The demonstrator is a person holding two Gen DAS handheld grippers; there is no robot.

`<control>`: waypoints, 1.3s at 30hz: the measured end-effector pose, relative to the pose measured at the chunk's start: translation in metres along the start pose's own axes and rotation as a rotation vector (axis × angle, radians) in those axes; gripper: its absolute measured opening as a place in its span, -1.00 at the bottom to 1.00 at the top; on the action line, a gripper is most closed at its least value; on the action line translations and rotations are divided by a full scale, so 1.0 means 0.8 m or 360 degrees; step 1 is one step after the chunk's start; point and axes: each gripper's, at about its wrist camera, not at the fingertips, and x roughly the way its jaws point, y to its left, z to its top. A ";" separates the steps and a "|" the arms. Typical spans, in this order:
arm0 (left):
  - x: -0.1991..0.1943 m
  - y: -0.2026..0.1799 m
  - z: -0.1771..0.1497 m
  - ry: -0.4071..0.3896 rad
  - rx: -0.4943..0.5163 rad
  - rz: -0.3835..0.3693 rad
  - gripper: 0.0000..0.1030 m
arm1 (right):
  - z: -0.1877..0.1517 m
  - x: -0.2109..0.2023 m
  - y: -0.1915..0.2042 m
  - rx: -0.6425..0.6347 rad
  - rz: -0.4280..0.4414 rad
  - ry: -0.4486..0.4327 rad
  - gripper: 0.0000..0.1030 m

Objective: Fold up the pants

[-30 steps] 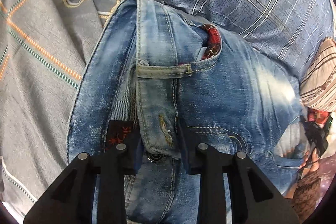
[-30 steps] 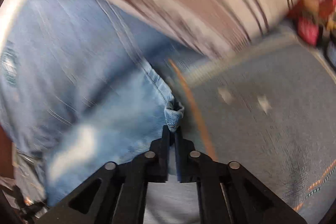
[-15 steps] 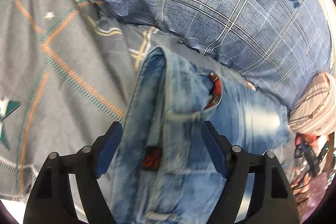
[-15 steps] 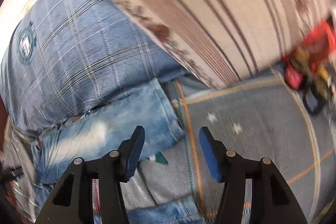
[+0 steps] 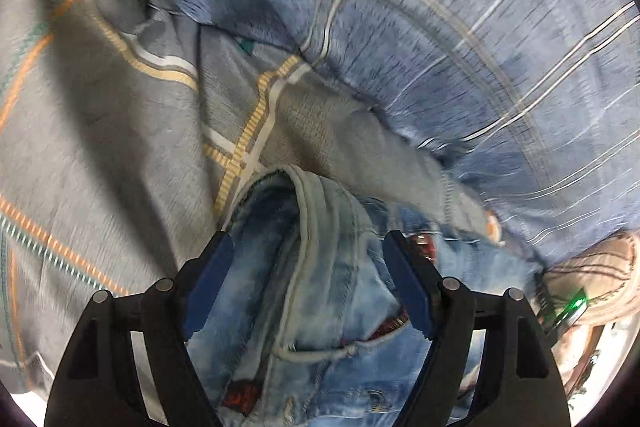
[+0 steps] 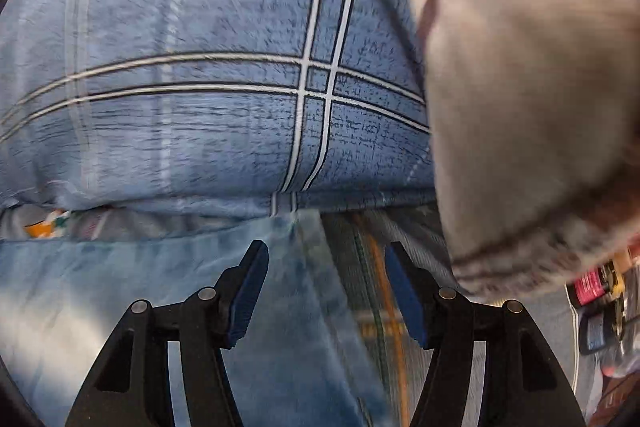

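Left gripper [image 5: 308, 283]: jaws spread wide, holding nothing; blue pads stand either side of the jeans [image 5: 320, 299] waistband fold, apparently clear of the cloth.
Right gripper [image 6: 326, 291]: jaws spread wide, holding nothing; poised over the edge of a jeans leg [image 6: 180, 291], contact not discernible.

Jeans: pale washed denim lying on the grey bedsheet [image 5: 100, 147] with orange and green stripes, butted against the blue plaid pillow [image 5: 440, 47]. A belt loop, red plaid lining and a dark patch with red marks show near the waistband.

Beige striped pillow [image 6: 520, 87]: at right, overlapping the blue plaid pillow [image 6: 220, 87].

Change since 1 s ago: both grippers then pinched denim, left on the waistband, right on a hem corner; by 0.5 s ago both had let go. Both cameras now sit nearer the pillows.

Writing: none readable; the patch is blurred.
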 end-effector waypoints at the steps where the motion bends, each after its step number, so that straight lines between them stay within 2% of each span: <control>1: 0.006 -0.001 0.006 0.0015 0.0019 0.0002 0.51 | 0.002 0.008 0.000 0.0007 0.0009 0.0022 0.28; 4: 0.021 0.004 0.020 0.0030 -0.0036 -0.0029 0.51 | 0.003 0.031 0.004 -0.0024 0.0035 0.0090 0.32; 5: 0.026 0.005 0.021 0.0057 -0.0054 -0.0063 0.51 | 0.002 0.036 0.008 -0.0059 0.0045 0.0095 0.25; 6: 0.031 0.002 0.021 0.0082 -0.0033 -0.0109 0.40 | 0.002 0.036 0.009 -0.0062 0.0040 0.0076 0.12; 7: 0.031 -0.005 0.018 0.0076 0.0022 -0.0130 -0.08 | 0.001 0.035 0.009 -0.0057 0.0056 0.0052 -0.09; 8: 0.030 -0.013 0.015 0.0053 0.0088 -0.0101 -0.33 | 0.001 0.035 0.008 -0.0047 0.0073 0.0053 -0.74; 9: 0.026 -0.022 0.007 0.0020 0.0179 -0.0077 -0.52 | 0.001 0.032 0.012 -0.0040 0.0103 0.0061 -0.94; 13: -0.005 -0.034 -0.018 -0.0164 0.0305 -0.0041 -0.58 | -0.002 0.004 0.029 -0.0130 0.0016 -0.0036 -0.96; 16: -0.041 -0.043 -0.052 -0.0359 0.0402 0.0002 -0.58 | -0.012 -0.038 0.016 -0.0012 0.0041 -0.0162 -0.96; 20: -0.101 -0.058 -0.120 -0.0609 0.0552 0.0028 -0.57 | -0.037 -0.106 -0.004 0.0070 0.0058 -0.0303 -0.96; 25: -0.165 -0.038 -0.190 -0.0765 0.0609 -0.0035 -0.57 | -0.094 -0.201 -0.041 0.0201 0.0122 -0.0443 -0.96; 29: -0.174 0.006 -0.252 -0.0755 0.0592 -0.0132 -0.57 | -0.178 -0.256 -0.071 0.0306 0.0201 -0.0485 -0.96; 32: -0.154 0.045 -0.291 -0.0655 0.0521 -0.0200 -0.55 | -0.252 -0.266 -0.090 0.0393 0.0231 -0.0452 -0.96; 34: -0.124 0.069 -0.311 -0.0533 0.0473 -0.0204 -0.51 | -0.300 -0.264 -0.091 0.0447 0.0231 -0.0393 -0.95; 36: -0.089 0.087 -0.325 -0.0352 0.0447 -0.0207 -0.51 | -0.343 -0.255 -0.093 0.0475 0.0222 -0.0279 -0.92; 38: -0.084 0.096 -0.333 -0.0329 0.0436 -0.0229 -0.51 | -0.373 -0.240 -0.095 0.0514 0.0225 -0.0151 -0.75; 39: -0.094 0.098 -0.338 -0.0332 0.0457 -0.0264 -0.47 | -0.388 -0.241 -0.097 0.0538 0.0225 -0.0133 -0.75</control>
